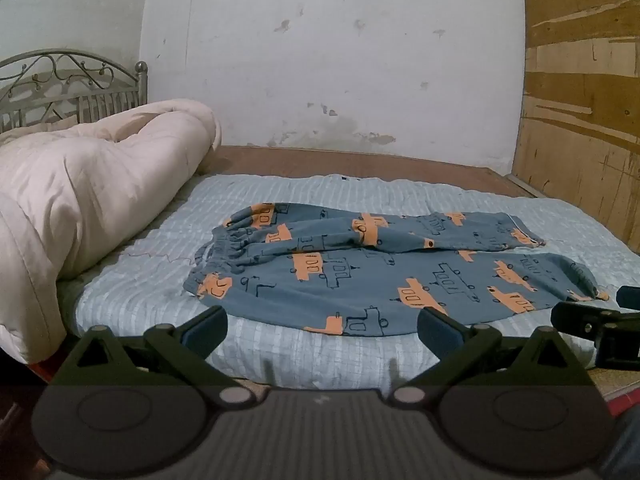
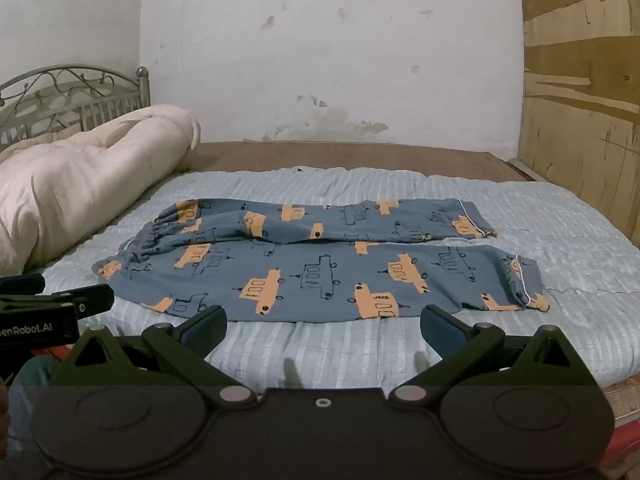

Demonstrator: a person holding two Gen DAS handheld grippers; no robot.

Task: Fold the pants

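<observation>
Spread across a bed (image 2: pixel 280 360) covered in a pale blue quilted sheet (image 2: pixel 560 232), with a cream comforter (image 2: pixel 80 176) rolled at the headboard side. On the sheet, lengthwise and well short of folded — blue pajama pants (image 2: pixel 312 272) printed with orange vehicles, elastic waistband (image 2: pixel 148 240) toward the comforter, cuffs (image 2: pixel 520 284) toward the wooden panel. Far leg lying slightly rumpled and overlapping the near one along the seam; near leg flatter, its hem close to the bed's front edge.

Left tongs (image 1: pixel 322 326) spread wide, empty, hovering just off the near edge by the waistband end. Right tongs (image 2: pixel 322 326) likewise wide apart, holding nothing, poised near the cuff end.

Likely trouble, judged from this layout:
- Pinching sheet along with fabric — thin cloth lying flush on a ridged, soft cover, easy to bite both layers at once.
- Catching only the top layer of a leg, leaving the under layer behind and skewing the fold.
- Uneven lift between the two ends, so the legs stack crooked; existing wrinkle at the crotch apt to get trapped inside.
- Dragging the near hem off the bed edge if pulled toward the body.
- Gathered waistband bunching, slipping out of a shallow grip.
</observation>
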